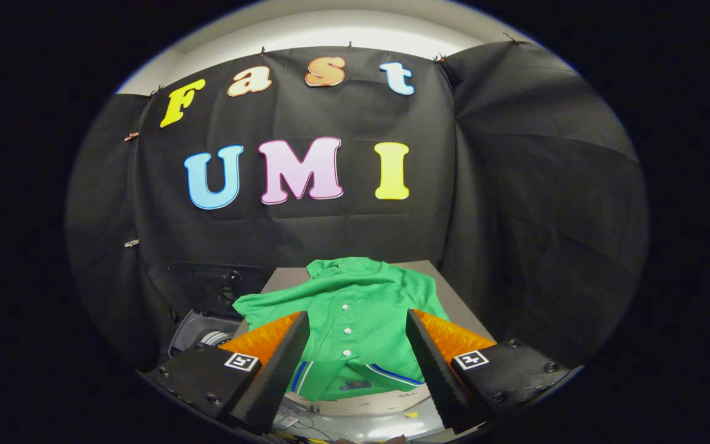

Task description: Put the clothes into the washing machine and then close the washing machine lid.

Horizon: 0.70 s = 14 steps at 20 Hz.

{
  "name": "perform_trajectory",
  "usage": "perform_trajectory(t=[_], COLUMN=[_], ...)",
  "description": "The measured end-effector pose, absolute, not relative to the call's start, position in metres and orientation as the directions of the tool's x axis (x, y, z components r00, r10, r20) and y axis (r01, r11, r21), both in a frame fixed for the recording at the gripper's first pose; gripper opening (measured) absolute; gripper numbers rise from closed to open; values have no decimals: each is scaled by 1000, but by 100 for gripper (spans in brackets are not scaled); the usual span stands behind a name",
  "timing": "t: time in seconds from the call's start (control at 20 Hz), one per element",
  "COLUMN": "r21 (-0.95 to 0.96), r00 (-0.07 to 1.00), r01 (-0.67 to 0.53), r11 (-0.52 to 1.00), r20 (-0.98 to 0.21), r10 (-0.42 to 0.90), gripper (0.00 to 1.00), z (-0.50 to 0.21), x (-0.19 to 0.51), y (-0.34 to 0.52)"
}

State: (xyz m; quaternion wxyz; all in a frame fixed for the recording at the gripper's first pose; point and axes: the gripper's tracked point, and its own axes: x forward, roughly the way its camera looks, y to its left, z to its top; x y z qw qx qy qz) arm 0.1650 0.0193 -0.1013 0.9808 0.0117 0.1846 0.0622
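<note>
Gripper view: tool [355, 320] released, fingers spread wide, nothing between the pads. Green shirt [346, 302] lying flat on a grey-brown tabletop [453, 305], just ahead of and between the fingers, its hem hanging over the near edge. Washing machine [204, 333] low beside the tabletop, partly hidden behind one finger. Black cloth wall [515, 185] behind, pale ceiling above.

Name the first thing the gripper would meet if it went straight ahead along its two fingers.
Most likely the green shirt, spread on the table. The open gripper frames its button placket between the fingers. Depth is unclear, so how far off it lies cannot be told.
</note>
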Motion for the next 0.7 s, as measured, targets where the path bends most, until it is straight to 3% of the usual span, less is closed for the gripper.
perform_trajectory(t=[0.45, 0.7], r21=[61, -18], r00=[812, 767], r01=[-159, -145], r11=[985, 989], r20=[-560, -634], r10=[165, 101], gripper=[99, 99], z=[-158, -192], x=[230, 249], y=[46, 51])
